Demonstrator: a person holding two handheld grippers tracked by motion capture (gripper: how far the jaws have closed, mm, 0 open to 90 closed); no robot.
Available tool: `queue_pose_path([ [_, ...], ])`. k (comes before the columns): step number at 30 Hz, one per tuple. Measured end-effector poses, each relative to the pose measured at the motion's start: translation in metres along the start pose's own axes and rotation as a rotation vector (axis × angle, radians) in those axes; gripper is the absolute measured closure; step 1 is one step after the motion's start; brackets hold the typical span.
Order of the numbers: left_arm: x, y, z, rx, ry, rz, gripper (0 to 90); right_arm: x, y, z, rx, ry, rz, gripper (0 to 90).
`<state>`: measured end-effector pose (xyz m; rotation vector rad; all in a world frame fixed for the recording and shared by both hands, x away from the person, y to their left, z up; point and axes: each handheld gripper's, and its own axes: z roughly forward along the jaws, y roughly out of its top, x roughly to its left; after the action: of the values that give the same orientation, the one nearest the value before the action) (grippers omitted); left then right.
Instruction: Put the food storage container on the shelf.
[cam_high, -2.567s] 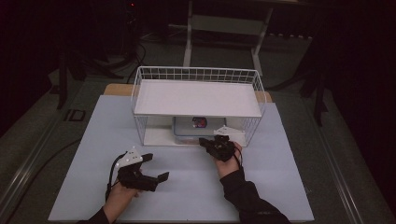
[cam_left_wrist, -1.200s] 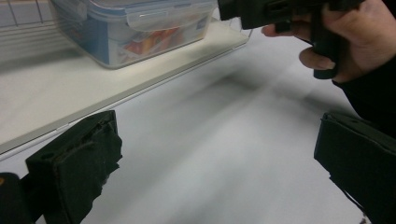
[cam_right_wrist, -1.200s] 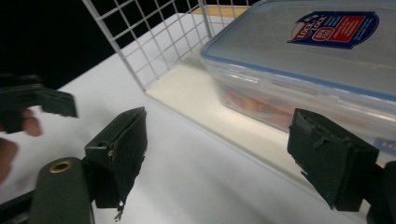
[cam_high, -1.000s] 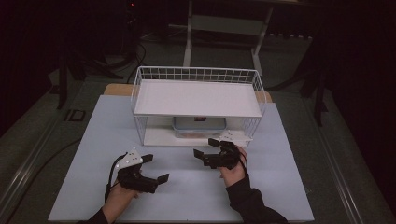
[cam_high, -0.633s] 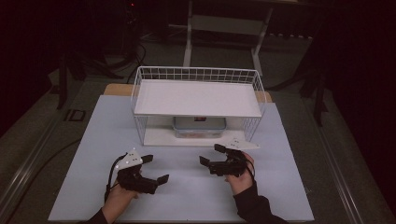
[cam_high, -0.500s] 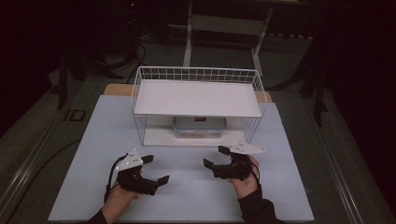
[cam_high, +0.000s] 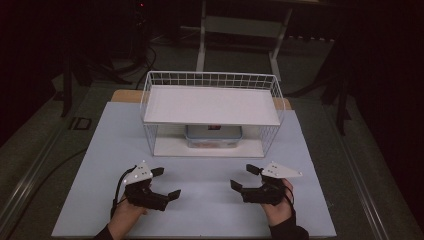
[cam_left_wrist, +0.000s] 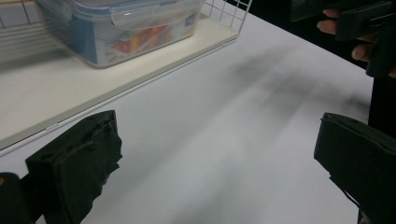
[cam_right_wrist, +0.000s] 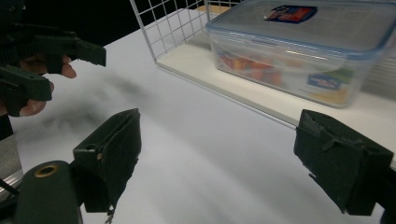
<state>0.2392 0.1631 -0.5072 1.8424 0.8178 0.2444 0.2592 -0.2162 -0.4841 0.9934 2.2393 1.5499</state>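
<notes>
Both grippers sit low over the near part of the white table (cam_high: 100, 150), well apart from each other, w/ bare tabletop between them.

Left gripper (cam_high: 166, 184): near-left, held by the person's left hand (cam_high: 127, 216). Jaws spread wide, nothing btwn them; in the left gripper view its two black pads frame bare table. Jaw tips point right and a bit far, toward the rack.

Right gripper (cam_high: 246, 177): near-right, held by the right hand (cam_high: 278, 207), grey three-cornered plate on top. Jaws also wide open, empty; tips point left toward the other gripper. In the right gripper view the gap btwn pads shows only white surface.

White wire rack (cam_high: 212, 80) stands at table centre-far, w/ a solid white top shelf and a white base board (cam_high: 172, 146). Open on the near side.

Plastic food container (cam_high: 213, 136): clear tub w/ bluish snap lid, sits on the base board under the top shelf, roughly mid-rack, set back from the board's near edge. Lid on, clip tab folded down on the side seen from the left gripper view (cam_left_wrist: 140, 16). Small label on the lid top; orange/red contents show through the wall (cam_right_wrist: 289, 65), exact contents unclear.

Container is well apart from both grippers, neither touching it nor the rack. Room around the table is dark; a pale stand is behind the rack.
</notes>
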Motion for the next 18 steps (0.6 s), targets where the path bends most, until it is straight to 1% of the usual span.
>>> queue_pose_path([
  [2,0.0,0.0,-0.001,0.001,0.001,0.004,0.5,0.0,-0.003,-0.005,0.001,-0.002,0.001,14.7],
  [4,-0.001,0.0,-0.002,-0.002,0.0,-0.001,0.5,-0.001,-0.005,-0.011,-0.001,-0.013,-0.002,14.7],
  [6,-0.001,-0.001,-0.003,-0.002,-0.001,0.0,0.5,-0.002,-0.008,-0.016,-0.003,-0.019,0.009,14.7],
  [10,-0.001,-0.002,-0.005,-0.004,-0.002,-0.002,0.5,-0.005,-0.014,-0.025,-0.004,-0.028,0.009,14.7],
  [12,-0.001,-0.002,-0.006,-0.002,-0.001,-0.003,0.5,-0.006,-0.016,-0.029,-0.005,-0.037,0.003,14.7],
  [14,-0.001,-0.003,-0.007,-0.002,-0.001,-0.004,0.5,-0.007,-0.019,-0.032,-0.001,-0.036,-0.006,14.7],
  [16,-0.002,-0.004,-0.007,0.0,0.0,-0.001,0.5,-0.007,-0.022,-0.035,0.009,-0.042,-0.018,14.6],
  [18,-0.002,-0.004,-0.008,0.001,-0.001,-0.002,0.5,-0.009,-0.025,-0.037,0.011,-0.037,-0.012,14.7],
])
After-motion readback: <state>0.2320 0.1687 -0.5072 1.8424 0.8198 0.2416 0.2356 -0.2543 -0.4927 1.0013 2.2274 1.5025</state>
